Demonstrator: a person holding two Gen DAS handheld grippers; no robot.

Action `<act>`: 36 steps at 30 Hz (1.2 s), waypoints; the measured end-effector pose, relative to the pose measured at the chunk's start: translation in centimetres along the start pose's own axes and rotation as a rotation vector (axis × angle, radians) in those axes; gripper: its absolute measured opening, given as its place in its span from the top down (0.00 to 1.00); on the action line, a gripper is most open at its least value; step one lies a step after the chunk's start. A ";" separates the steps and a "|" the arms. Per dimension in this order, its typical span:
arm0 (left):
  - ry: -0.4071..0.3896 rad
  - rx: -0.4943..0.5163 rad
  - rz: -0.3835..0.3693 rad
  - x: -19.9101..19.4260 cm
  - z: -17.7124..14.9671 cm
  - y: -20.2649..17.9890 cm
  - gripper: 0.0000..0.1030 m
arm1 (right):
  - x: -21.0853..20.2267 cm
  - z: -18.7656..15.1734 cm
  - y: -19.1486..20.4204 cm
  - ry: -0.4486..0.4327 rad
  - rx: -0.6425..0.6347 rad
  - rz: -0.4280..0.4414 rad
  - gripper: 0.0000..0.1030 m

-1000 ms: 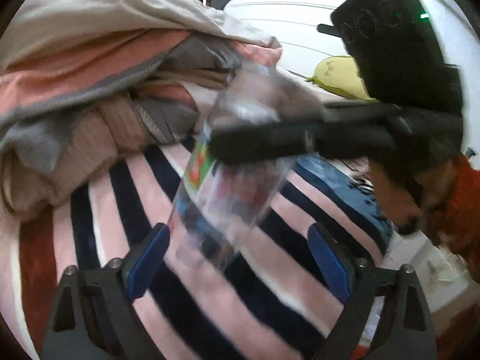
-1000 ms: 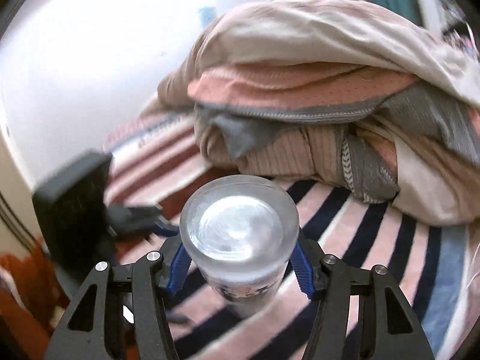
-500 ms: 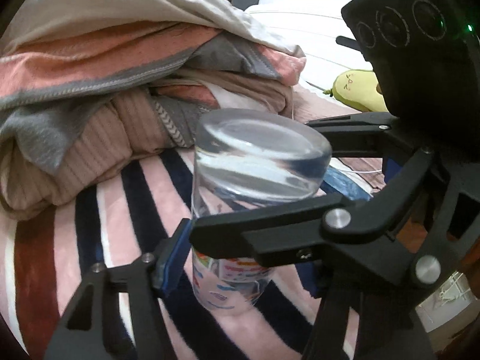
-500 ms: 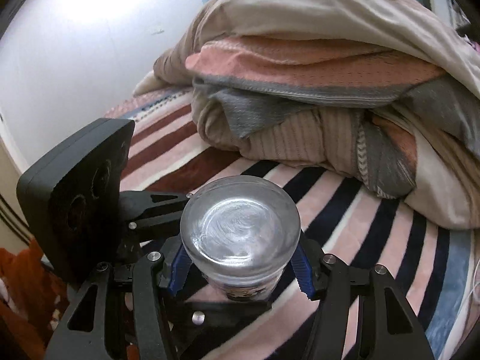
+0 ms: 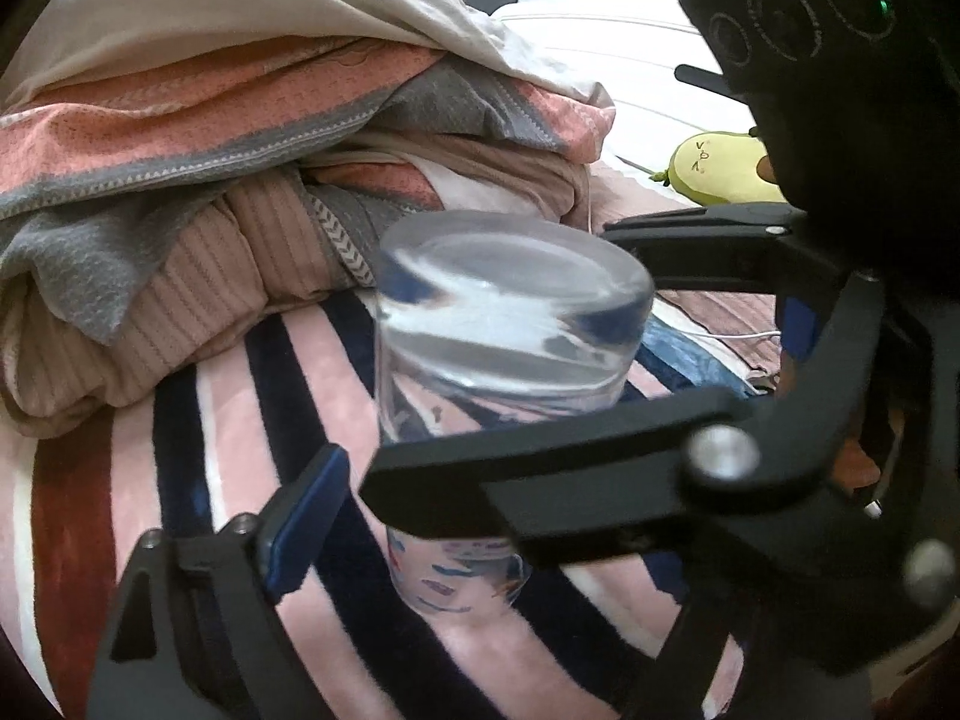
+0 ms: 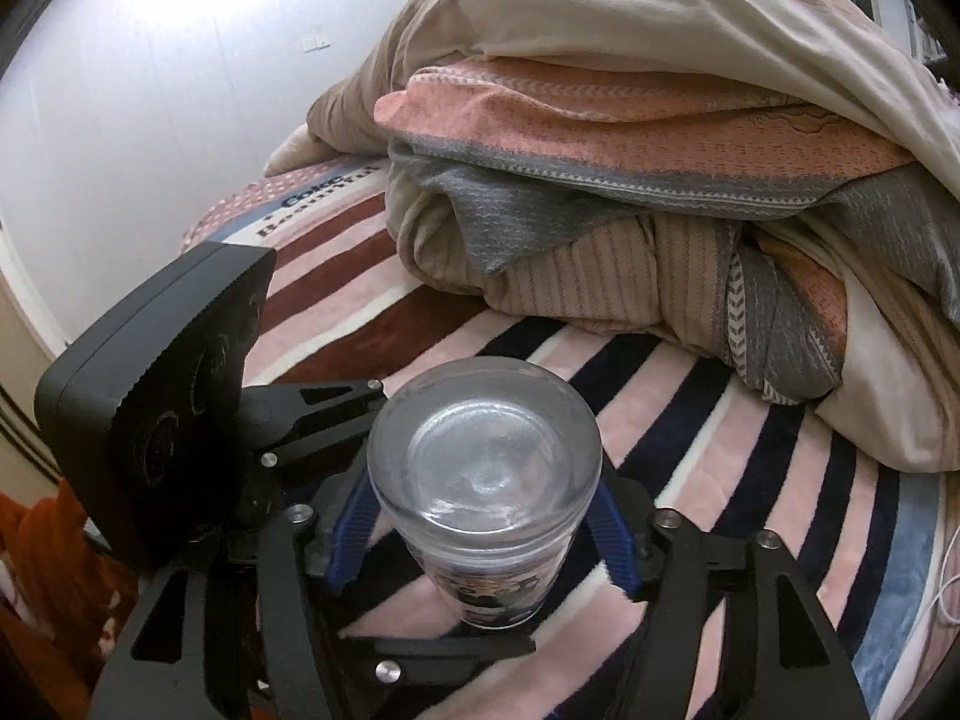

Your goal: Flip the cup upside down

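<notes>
The glass cup (image 6: 485,498) stands upside down on the striped blanket (image 6: 690,420), long axis vertical, thick base up. The right gripper (image 6: 483,531) pinches its sides at 3 and 9 o'clock. The left gripper (image 5: 480,516) is spread around it.

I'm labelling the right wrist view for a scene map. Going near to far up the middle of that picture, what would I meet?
Right hand-held gripper → glass cup, base up between its pads → striped blanket → heap of folded bedding → white wall.
</notes>
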State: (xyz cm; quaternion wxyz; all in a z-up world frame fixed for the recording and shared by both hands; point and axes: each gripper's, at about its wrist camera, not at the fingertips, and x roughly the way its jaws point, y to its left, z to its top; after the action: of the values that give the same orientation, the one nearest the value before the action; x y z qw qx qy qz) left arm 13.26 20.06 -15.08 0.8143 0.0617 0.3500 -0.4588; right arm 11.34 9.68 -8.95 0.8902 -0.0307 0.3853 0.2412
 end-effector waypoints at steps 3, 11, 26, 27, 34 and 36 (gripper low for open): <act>-0.002 -0.014 -0.001 -0.1 0.0 0.2 0.06 | -0.1 0.1 0.1 0.000 -0.004 -0.008 0.30; -0.072 -0.071 -0.025 -2.9 0.0 1.0 0.01 | -2.4 0.4 -0.5 -0.092 0.041 0.008 0.19; -0.088 -0.155 0.065 -7.8 0.9 0.9 0.00 | -5.0 1.1 -0.7 -0.164 0.068 -0.040 0.16; -0.089 -0.190 0.098 -8.7 1.4 0.9 0.00 | -6.3 1.1 -0.7 -0.193 0.073 -0.072 0.07; -0.108 -0.188 0.371 -12.3 3.6 -1.5 0.00 | -11.9 -0.2 0.0 -0.283 0.093 -0.261 0.00; -0.137 -0.195 0.369 -13.3 4.0 -2.0 0.00 | -13.0 -0.9 0.2 -0.311 0.109 -0.299 0.00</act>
State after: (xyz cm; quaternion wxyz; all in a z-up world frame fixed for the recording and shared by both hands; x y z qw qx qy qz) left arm 9.29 26.58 -3.30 0.9085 0.0145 0.3195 -0.2690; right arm 3.03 4.40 -0.48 0.9651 -0.0015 0.2468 0.0871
